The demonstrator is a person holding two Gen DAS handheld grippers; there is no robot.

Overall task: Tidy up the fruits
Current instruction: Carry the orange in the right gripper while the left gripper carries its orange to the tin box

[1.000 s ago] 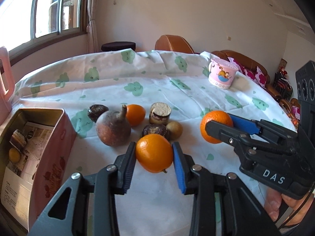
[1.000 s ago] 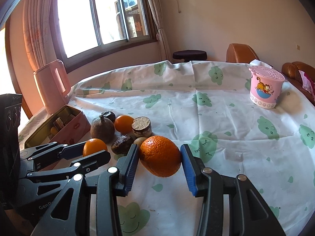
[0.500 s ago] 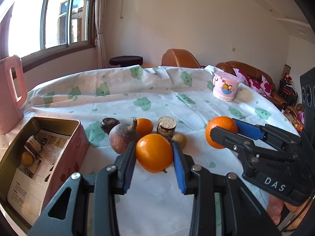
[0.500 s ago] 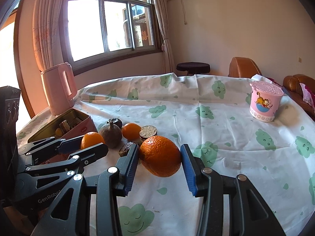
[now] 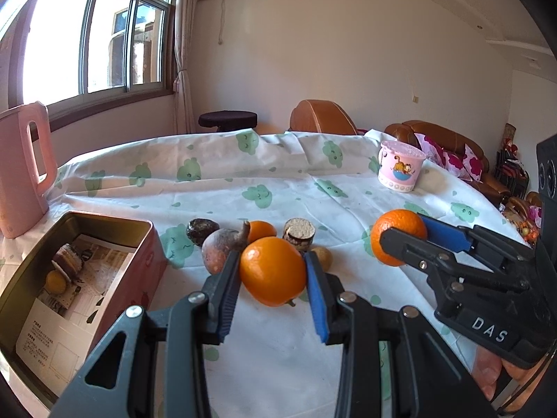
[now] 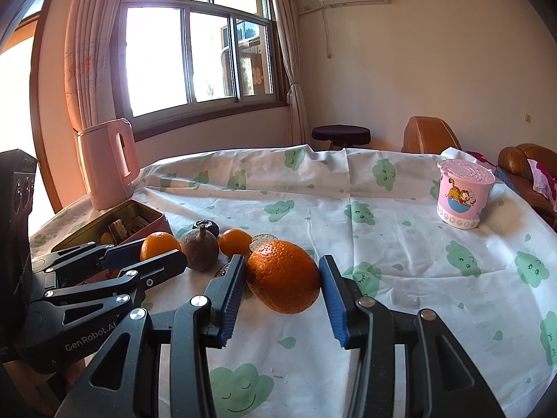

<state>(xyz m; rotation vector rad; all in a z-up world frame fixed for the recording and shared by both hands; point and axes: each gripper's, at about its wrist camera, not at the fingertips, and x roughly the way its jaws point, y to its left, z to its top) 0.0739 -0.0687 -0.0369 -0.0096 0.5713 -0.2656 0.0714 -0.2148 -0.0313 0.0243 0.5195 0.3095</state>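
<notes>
My left gripper (image 5: 273, 271) is shut on a smooth orange (image 5: 273, 271) and holds it above the cloth. My right gripper (image 6: 282, 277) is shut on a larger rough orange (image 6: 283, 276), also lifted; it shows in the left wrist view (image 5: 397, 235) too. On the table behind lie a brown pear-shaped fruit (image 5: 222, 250), a small orange (image 5: 261, 230), a dark round fruit (image 5: 202, 230), a cut brown piece (image 5: 298, 233) and a small tan fruit (image 5: 323, 256). The open pink tin (image 5: 104, 219) stands at the left, with a small yellow fruit (image 5: 55, 280) inside.
A pink kettle (image 5: 21, 170) stands at the far left behind the tin. A pink cartoon cup (image 5: 400, 170) stands at the back right. The round table has a white cloth with green clouds (image 6: 383, 250). A stool and brown chairs stand beyond.
Both grippers have risen with their oranges held, so the table and the fruit pile sit lower and farther in view. The fruits on the cloth have not moved.
</notes>
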